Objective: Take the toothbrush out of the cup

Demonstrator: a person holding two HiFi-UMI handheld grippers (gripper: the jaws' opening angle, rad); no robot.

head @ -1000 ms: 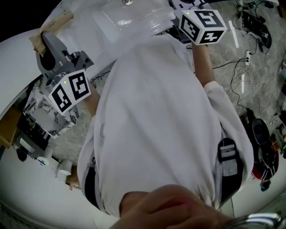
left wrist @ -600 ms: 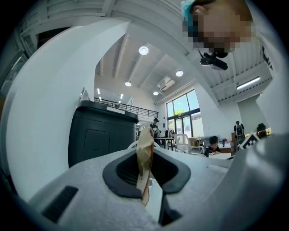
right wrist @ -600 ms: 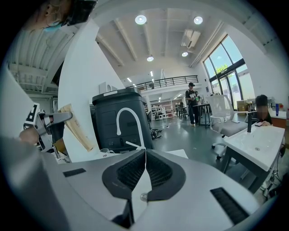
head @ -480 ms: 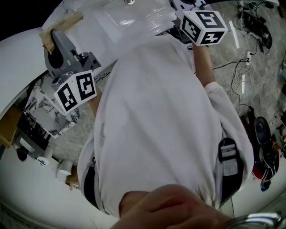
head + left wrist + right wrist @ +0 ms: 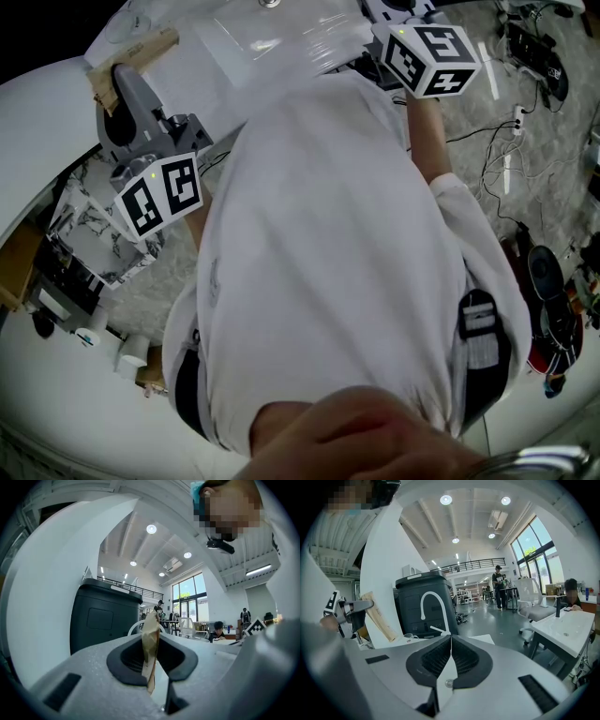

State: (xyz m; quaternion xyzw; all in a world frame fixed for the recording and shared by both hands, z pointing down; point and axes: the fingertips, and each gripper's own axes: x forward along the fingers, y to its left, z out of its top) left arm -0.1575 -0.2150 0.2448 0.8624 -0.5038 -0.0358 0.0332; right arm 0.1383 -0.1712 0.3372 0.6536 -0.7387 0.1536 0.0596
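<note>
My left hand-held gripper (image 5: pixel 152 657) pinched the toothbrush (image 5: pixel 151 630) in mid-air, no cup around it, so removal looked done. The right hand-held gripper (image 5: pixel 450 657) sat closed, empty.

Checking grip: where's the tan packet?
The tan packet is pinched in the left gripper: upper left in the head view, far left in the right gripper view.
</note>
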